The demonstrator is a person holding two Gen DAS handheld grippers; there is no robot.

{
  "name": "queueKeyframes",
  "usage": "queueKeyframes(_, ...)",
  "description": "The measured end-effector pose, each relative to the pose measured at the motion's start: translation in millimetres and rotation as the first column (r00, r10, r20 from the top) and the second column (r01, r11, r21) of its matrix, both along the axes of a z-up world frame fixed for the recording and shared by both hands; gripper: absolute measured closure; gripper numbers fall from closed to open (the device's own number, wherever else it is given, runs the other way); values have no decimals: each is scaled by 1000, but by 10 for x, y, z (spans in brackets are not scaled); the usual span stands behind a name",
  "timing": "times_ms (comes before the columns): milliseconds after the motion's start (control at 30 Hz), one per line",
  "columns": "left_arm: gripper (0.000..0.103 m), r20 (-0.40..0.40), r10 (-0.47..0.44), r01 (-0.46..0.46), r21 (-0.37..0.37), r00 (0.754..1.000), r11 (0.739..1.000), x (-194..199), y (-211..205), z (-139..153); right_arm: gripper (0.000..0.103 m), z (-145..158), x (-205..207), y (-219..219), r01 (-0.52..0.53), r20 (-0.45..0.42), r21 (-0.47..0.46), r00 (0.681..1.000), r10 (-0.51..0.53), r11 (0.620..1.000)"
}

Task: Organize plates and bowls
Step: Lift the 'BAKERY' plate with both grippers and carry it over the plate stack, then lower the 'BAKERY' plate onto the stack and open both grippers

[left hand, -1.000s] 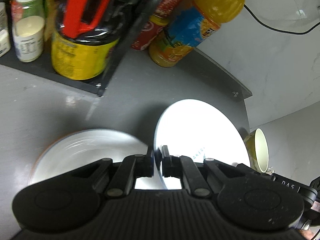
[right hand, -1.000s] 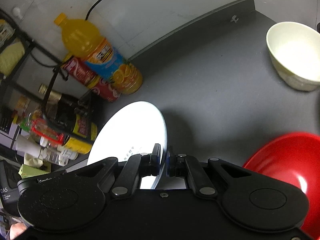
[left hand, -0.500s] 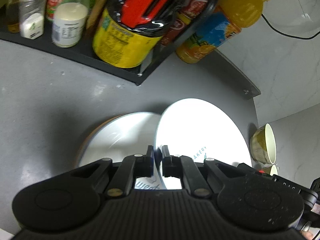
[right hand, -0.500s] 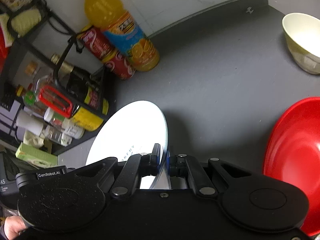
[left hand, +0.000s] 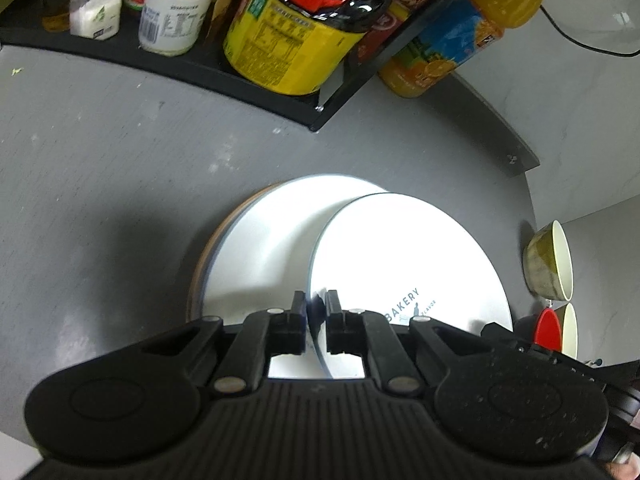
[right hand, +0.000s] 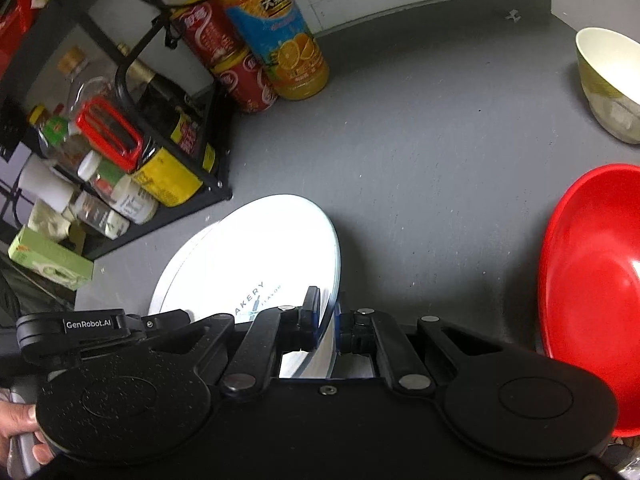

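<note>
Both grippers hold one white plate (left hand: 404,264) printed "BAKERY". My left gripper (left hand: 315,312) is shut on its left rim. My right gripper (right hand: 326,312) is shut on its right rim; the plate (right hand: 256,256) shows there too. The held plate hangs tilted just above a stack of white plates (left hand: 272,248) with an orange-rimmed one at the bottom, overlapping its right part. A red bowl (right hand: 592,288) sits on the grey counter (right hand: 432,152) at the right. A cream bowl (right hand: 612,80) stands at the far right, and shows in the left wrist view (left hand: 550,264).
A black rack (left hand: 248,80) with jars and sauce bottles stands behind the stack. An orange juice bottle (right hand: 276,32) and red cans (right hand: 228,56) stand beside it by the wall. A green box (right hand: 48,258) lies at the left. A second cream bowl (left hand: 570,332) sits low right.
Both grippers carried the held plate leftward and closer to the stack, so it now overlaps the stacked plates. The rack and red bowl look nearer in view.
</note>
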State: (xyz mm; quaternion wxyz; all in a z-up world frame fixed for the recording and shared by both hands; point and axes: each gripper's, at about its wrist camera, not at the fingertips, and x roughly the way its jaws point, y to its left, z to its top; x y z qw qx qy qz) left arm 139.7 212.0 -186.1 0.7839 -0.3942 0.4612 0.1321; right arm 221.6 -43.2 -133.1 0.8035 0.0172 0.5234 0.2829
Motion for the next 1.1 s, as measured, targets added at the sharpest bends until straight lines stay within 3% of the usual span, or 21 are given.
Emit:
queueKeyframes(367, 95, -52, -9, 10, 21, 999, 1000, -61, 64, -89, 95, -122, -106, 107, -54, -20, -29, 998, 53, 998)
queueKeyframes(667, 95, -102, -36, 46, 100, 994, 994, -41, 53, -5, 96, -183, -123, 197, -76, -25, -44, 997, 75, 996)
queueKeyframes(833, 94, -122, -38, 50, 94, 992, 994, -78, 117, 71, 96, -240, -103, 204, -73, -47, -36, 996, 71, 997)
queueKeyframes(1100, 90, -85, -28, 35, 86, 996, 996, -183, 201, 168, 93, -322, -112, 274, -76, -67, -46, 995, 72, 996)
